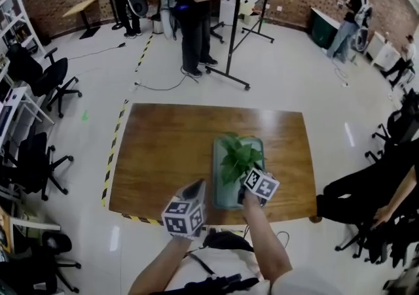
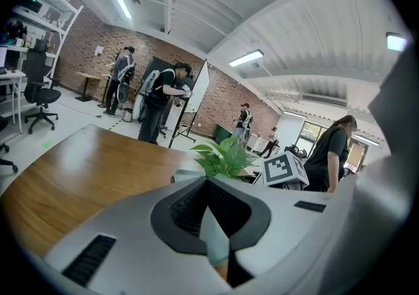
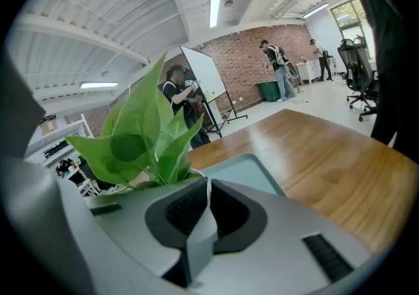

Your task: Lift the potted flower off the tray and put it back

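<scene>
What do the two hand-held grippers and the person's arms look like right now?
Both the left hand-held gripper and the right hand-held gripper have pale grey rounded shells with dark ribbed pads inside the jaws. Each carries a cube of black-and-white square markers. The person wears a white top.

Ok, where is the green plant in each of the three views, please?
Head view: the plant is low and right of centre, on the tray.
Left gripper view: the plant is small, at the centre.
Right gripper view: the plant is large, left of centre.
Shared landmark: the wooden table.
</scene>
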`<action>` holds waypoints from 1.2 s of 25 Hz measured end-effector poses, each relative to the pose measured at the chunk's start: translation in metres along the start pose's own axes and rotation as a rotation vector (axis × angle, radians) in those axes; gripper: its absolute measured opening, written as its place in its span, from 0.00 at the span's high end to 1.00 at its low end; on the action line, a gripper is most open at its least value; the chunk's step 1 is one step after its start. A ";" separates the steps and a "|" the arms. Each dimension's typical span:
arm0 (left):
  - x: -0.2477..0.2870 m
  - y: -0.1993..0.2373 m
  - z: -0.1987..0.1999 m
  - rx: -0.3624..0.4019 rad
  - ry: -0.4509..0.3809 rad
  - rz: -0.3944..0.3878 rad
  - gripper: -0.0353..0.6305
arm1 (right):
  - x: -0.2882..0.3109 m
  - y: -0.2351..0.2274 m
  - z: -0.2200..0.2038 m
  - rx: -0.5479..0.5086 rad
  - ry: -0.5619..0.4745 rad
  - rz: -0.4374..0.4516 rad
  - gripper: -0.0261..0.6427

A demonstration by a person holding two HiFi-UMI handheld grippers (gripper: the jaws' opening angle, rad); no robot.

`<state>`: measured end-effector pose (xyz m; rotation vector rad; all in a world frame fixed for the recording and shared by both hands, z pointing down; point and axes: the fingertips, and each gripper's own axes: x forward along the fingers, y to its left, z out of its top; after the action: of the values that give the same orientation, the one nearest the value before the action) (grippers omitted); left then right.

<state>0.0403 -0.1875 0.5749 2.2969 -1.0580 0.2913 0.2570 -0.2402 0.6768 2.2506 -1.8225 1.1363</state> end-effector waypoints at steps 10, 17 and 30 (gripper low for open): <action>0.020 -0.016 -0.003 0.002 0.035 -0.013 0.95 | 0.001 -0.038 -0.010 0.035 0.035 -0.050 0.92; 0.016 -0.006 -0.008 -0.008 0.039 -0.003 0.95 | 0.002 -0.042 -0.018 0.044 0.024 -0.074 0.90; -0.012 -0.020 -0.018 -0.012 -0.001 -0.007 0.95 | -0.074 -0.056 0.035 0.040 -0.120 -0.022 0.80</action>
<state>0.0482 -0.1584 0.5759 2.2902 -1.0491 0.2806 0.3198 -0.1770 0.6333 2.4047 -1.8270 1.0656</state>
